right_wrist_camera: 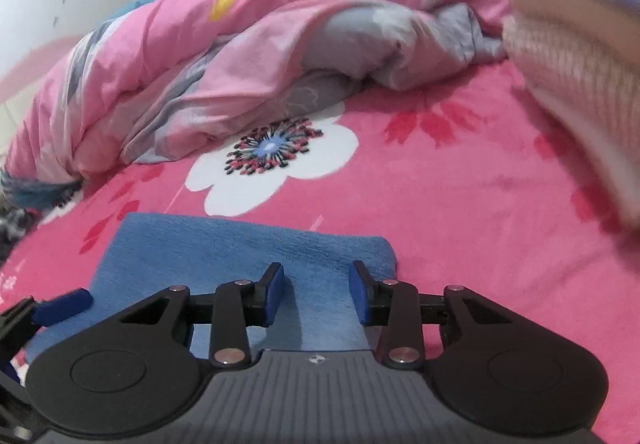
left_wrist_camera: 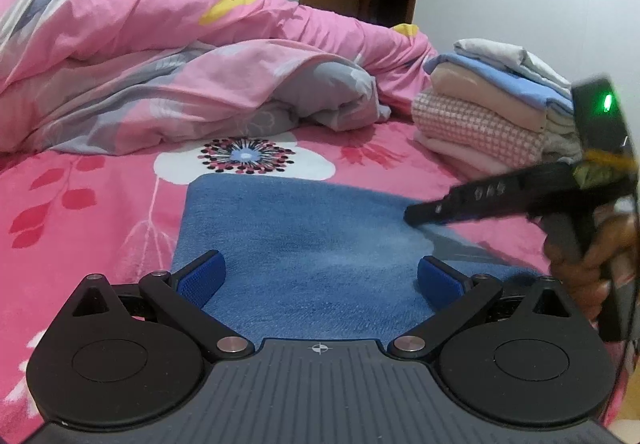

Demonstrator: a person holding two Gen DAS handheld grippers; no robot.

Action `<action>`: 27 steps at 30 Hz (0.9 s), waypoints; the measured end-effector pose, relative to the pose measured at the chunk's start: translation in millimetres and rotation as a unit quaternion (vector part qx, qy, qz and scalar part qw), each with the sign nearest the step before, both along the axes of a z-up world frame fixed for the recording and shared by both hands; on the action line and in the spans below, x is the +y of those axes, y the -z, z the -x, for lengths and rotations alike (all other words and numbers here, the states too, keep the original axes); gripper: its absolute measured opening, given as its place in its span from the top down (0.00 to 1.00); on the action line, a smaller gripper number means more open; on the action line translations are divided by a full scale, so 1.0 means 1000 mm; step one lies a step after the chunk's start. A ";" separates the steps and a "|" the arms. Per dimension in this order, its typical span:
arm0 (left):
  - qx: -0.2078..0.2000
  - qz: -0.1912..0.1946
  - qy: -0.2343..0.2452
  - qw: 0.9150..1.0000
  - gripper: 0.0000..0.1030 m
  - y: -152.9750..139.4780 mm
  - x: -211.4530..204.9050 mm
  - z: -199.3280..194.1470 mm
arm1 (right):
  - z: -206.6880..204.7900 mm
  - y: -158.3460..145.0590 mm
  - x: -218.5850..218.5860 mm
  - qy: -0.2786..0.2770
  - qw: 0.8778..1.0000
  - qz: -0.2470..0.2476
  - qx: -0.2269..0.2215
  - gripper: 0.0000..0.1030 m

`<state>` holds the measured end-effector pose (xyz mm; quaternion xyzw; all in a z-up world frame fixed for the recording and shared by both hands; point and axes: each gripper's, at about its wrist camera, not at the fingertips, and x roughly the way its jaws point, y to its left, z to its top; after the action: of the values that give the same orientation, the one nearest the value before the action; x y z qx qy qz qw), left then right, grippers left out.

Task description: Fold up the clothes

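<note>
Hovering low over the blue towel, the left claw is standing with its jaws wide apart, nothing between the blue ribbed pads. The right claw is also apart, though narrower, poised above the towel's right end, gripping nothing; whether its tips are touching the cloth cannot be told.

The towel is lying flat on the bed sheet, apparently already doubled into a rectangle. It is looking like plush terry: soft, limp, light, with a fuzzy nap that should be giving the ribbed pads good friction. Judgement: it will be sagging as soon as lifted, so pinching both layers at a corner or along the edge seems better than grabbing mid-panel, with one claw per end.

Beyond it, the sheet is showing bright pink with a large white flower print. Farther right, a stack of folded clothes is sitting, including a pink checked piece and a pale blue one. Behind, a rumpled pink and grey quilt is bunching along the bed.
</note>
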<state>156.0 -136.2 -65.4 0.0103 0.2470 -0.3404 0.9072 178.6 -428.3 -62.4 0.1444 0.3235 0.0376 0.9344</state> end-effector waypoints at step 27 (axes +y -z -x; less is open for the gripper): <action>0.032 0.031 -0.010 0.999 0.00 -0.003 0.021 -0.007 | -0.074 -0.028 0.099 -0.175 0.982 0.035 0.064 0.62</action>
<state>163.2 -115.1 -62.5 -0.0312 0.2653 -0.3385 0.9022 252.7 -328.9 -34.3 0.0550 0.4036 0.1801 0.8954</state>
